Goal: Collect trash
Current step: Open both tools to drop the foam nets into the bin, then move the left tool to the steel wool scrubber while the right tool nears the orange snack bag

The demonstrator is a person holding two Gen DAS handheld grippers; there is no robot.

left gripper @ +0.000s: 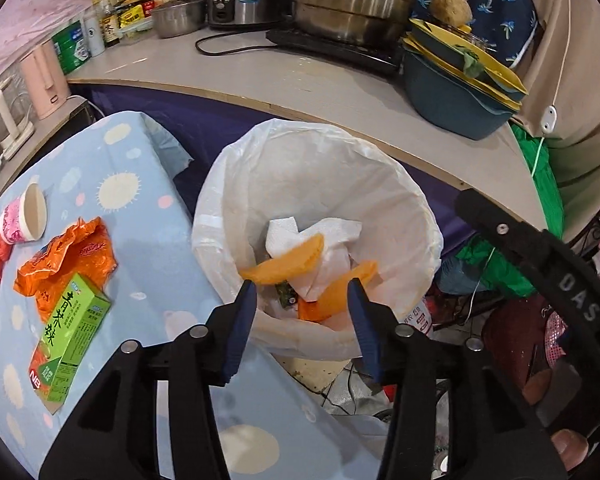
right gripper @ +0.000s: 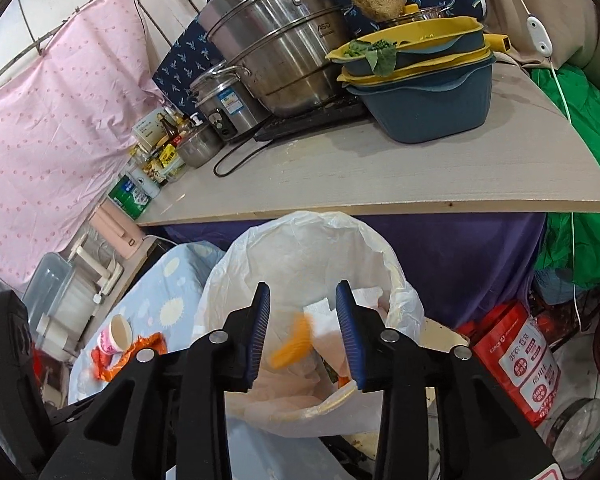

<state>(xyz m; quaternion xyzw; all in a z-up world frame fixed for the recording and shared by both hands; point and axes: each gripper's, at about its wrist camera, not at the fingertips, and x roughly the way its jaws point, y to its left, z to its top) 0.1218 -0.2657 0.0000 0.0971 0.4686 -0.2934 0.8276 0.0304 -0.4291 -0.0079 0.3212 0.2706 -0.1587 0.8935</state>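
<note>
orange peels lie on crumpled tissue inside the white-lined bin, below both tongs. left tongs and right tongs hang released, empty. a green box, orange wrapper and cup sit on the blue table.

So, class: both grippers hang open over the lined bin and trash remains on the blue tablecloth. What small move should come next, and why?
Probably swing the left gripper left toward the orange wrapper on the tablecloth. Both grippers are open and empty, the right gripper included; orange peel already lies in the bin, while the wrapper, green box and pink cup remain.
</note>
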